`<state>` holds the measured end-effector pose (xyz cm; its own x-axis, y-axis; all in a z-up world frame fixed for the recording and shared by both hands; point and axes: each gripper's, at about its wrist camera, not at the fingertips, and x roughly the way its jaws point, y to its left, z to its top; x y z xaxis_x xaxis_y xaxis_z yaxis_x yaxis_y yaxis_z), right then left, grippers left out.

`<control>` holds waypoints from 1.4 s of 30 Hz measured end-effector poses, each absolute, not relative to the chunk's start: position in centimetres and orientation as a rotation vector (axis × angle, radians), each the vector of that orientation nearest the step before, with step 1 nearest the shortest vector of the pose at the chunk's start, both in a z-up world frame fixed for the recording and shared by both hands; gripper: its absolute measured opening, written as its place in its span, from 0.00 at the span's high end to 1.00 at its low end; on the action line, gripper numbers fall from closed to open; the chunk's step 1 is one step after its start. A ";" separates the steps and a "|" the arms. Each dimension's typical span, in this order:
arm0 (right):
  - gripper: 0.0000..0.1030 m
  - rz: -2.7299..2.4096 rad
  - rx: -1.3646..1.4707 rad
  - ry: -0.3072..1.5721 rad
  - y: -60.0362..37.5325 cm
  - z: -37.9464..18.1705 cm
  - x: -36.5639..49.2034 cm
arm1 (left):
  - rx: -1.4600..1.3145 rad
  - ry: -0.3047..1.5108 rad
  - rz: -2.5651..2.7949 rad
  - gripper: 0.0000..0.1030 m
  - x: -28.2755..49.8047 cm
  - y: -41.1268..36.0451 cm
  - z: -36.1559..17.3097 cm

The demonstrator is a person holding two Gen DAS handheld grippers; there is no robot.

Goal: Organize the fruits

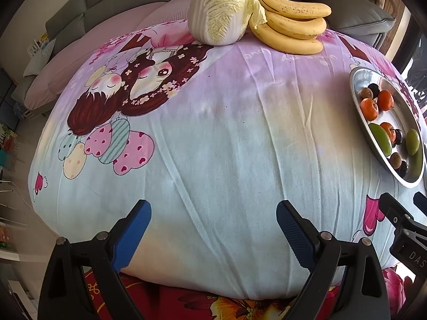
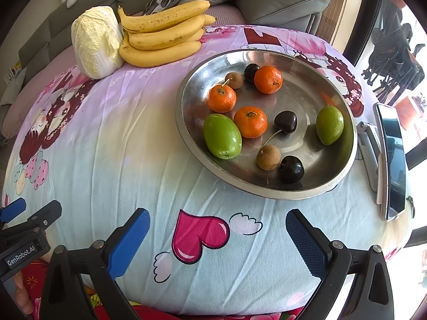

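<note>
Nearest the lens, each hand-held gripper hangs over the desk's near edge with its blue-padded fingers spread wide and nothing between them: the left hand-held gripper (image 1: 213, 229) over bare cloth (image 2: 106, 160), the right hand-held gripper (image 2: 217, 240) over a printed pink heart (image 2: 200, 236). At the far edge of the desk, toward the left, a cabbage (image 2: 96, 41) stands touching a bunch of bananas (image 2: 162, 33) on its right. Right of the middle sits a metal dish (image 2: 307, 186) holding the small fruit: three tangerines (image 2: 250, 121), two green fruits (image 2: 222, 136), three dark cherries (image 2: 286, 121) and two brown longans (image 2: 268, 157), all loosely mixed. Just beside the dish, at the right edge, a phone (image 2: 392, 160) leans on a stand (image 2: 369, 146).
</note>
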<state>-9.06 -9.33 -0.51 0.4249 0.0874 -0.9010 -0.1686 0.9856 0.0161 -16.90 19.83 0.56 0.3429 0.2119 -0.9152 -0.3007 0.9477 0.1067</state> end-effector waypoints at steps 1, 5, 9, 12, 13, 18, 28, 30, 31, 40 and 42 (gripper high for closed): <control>0.00 0.159 -0.081 1.121 -9.3 -0.5 -9.1 | -0.091 1.178 0.333 0.08 -16.9 19.9 0.4; 0.00 0.158 -0.083 1.123 -9.2 -0.5 -9.1 | -0.100 1.185 0.334 0.08 -16.9 20.0 0.1; 0.00 0.159 -0.084 1.129 -9.3 -0.7 -9.0 | -0.096 1.185 0.328 0.08 -16.9 19.9 -0.1; 0.00 0.157 -0.085 1.132 -9.3 -0.7 -9.0 | -0.092 1.191 0.324 0.08 -16.8 20.0 -0.3; 0.00 0.156 -0.085 1.134 -9.3 -0.8 -9.0 | -0.095 1.193 0.323 0.08 -16.8 20.1 -0.3; 0.00 0.151 -0.086 1.140 -9.2 -0.9 -8.9 | -0.093 1.193 0.314 0.08 -16.9 20.0 -0.5; 0.00 0.145 -0.093 1.146 -9.2 -1.0 -8.9 | -0.093 1.196 0.291 0.08 -16.8 19.9 -1.0; 0.00 0.143 -0.093 1.147 -9.1 -1.0 -8.9 | -0.096 1.196 0.290 0.08 -16.8 19.8 -1.0; 0.00 0.143 -0.093 1.147 -9.1 -1.0 -8.9 | -0.095 1.194 0.288 0.08 -16.8 19.8 -1.0; 0.00 0.139 -0.089 1.154 -9.2 -1.2 -8.9 | -0.102 1.183 0.284 0.08 -16.9 19.9 -1.1; 0.00 0.140 -0.089 1.154 -9.2 -1.2 -8.9 | -0.100 1.181 0.282 0.08 -16.9 20.0 -1.1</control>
<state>-8.86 -9.20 -1.17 0.3975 0.0642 -0.9153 -0.1560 0.9878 0.0016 -16.91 19.97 -1.11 0.3495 0.1652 -0.9222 -0.2692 0.9605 0.0701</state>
